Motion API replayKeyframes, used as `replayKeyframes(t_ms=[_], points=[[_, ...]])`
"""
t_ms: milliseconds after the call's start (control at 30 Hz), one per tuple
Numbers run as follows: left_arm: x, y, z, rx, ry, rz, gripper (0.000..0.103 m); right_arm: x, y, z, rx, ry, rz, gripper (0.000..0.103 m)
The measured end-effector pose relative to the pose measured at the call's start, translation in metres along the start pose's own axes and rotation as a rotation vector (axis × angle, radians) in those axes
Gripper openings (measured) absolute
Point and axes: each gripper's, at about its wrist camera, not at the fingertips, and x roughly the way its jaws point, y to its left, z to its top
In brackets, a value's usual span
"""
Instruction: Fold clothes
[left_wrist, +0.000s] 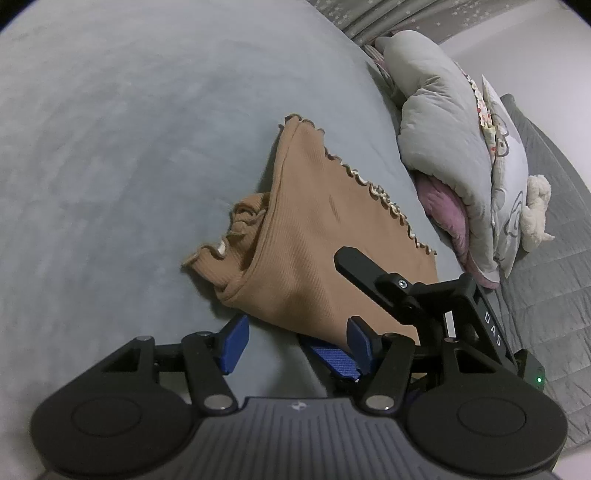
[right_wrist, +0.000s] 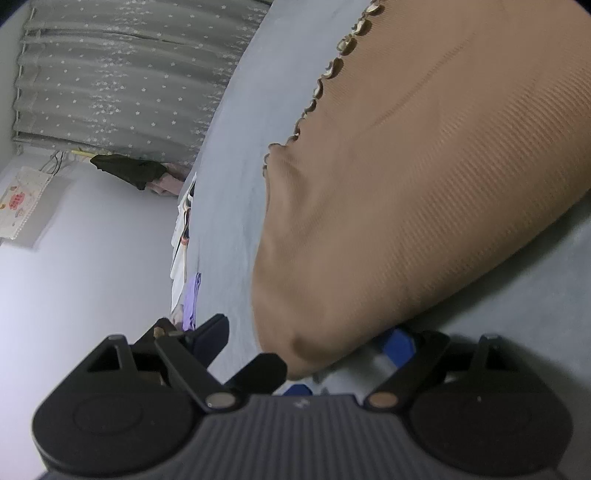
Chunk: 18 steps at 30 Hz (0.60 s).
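A tan ribbed garment (left_wrist: 314, 236) with a frilled hem lies on the grey bed sheet (left_wrist: 110, 147), one sleeve bunched at its left. My left gripper (left_wrist: 295, 341) is open just in front of the garment's near edge, its blue pads (left_wrist: 234, 341) apart and holding nothing. The right gripper (left_wrist: 332, 354) shows in the left wrist view at the garment's near right corner, one finger on top of the cloth and a blue pad beneath it. In the right wrist view the garment (right_wrist: 424, 203) fills the frame and drapes over my right gripper (right_wrist: 332, 369), hiding its jaws.
A heap of grey and pink bedding (left_wrist: 454, 166) with a patterned pillow and a white soft toy (left_wrist: 535, 210) lies right of the garment. Grey star-print curtains (right_wrist: 122, 85) hang beyond the bed. Folded clothes (right_wrist: 184, 236) sit at the bed's edge.
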Motion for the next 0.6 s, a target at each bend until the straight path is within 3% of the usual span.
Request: replayKeyframes(t_ms=[267, 600], points=[[-0.004, 0.008, 0.003, -0.024, 0.007, -0.007, 0.057, 0.005, 0.003, -0.001, 0.011, -0.013, -0.01, 0.087], [-0.018, 0.039, 0.017, -0.165, -0.038, -0.052, 0.057, 0.013, 0.008, -0.002, 0.025, -0.006, -0.006, 0.087]])
